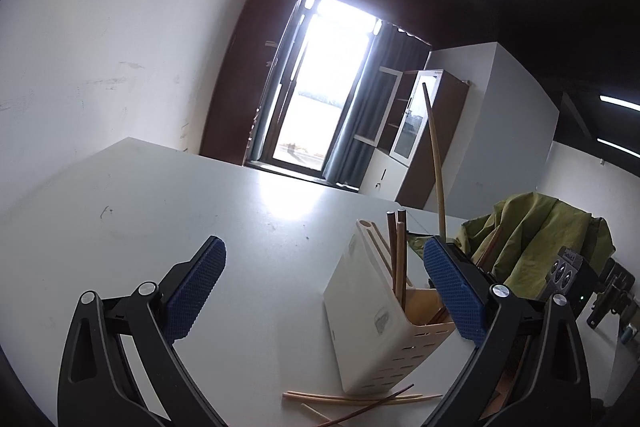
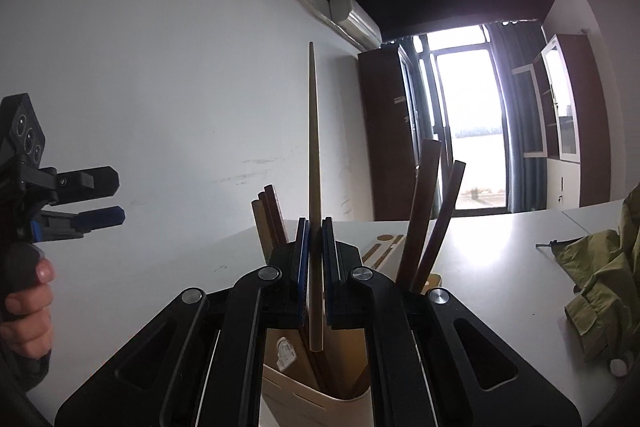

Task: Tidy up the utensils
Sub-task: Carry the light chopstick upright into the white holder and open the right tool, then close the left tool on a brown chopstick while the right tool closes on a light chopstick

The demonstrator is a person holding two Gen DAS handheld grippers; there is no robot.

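Note:
My right gripper [image 2: 315,231] is shut on a pale chopstick [image 2: 313,147] that stands upright, its lower end just over the opening of the cream utensil holder [image 2: 316,393]. Several dark chopsticks [image 2: 424,219] lean inside the holder. In the left wrist view the holder [image 1: 368,331] stands on the white table [image 1: 160,227] between my left gripper's blue pads [image 1: 196,291]. The held chopstick [image 1: 436,163] rises behind the right pad. My left gripper [image 1: 324,247] is open and holds nothing. From the right wrist view the left gripper [image 2: 109,199] hovers at the far left in a hand [image 2: 28,303].
A few loose chopsticks [image 1: 360,399] lie on the table in front of the holder. A green jacket [image 2: 600,287] is bunched on the table to the right. A white wall, a bright window [image 1: 324,87] and cabinets stand beyond the table.

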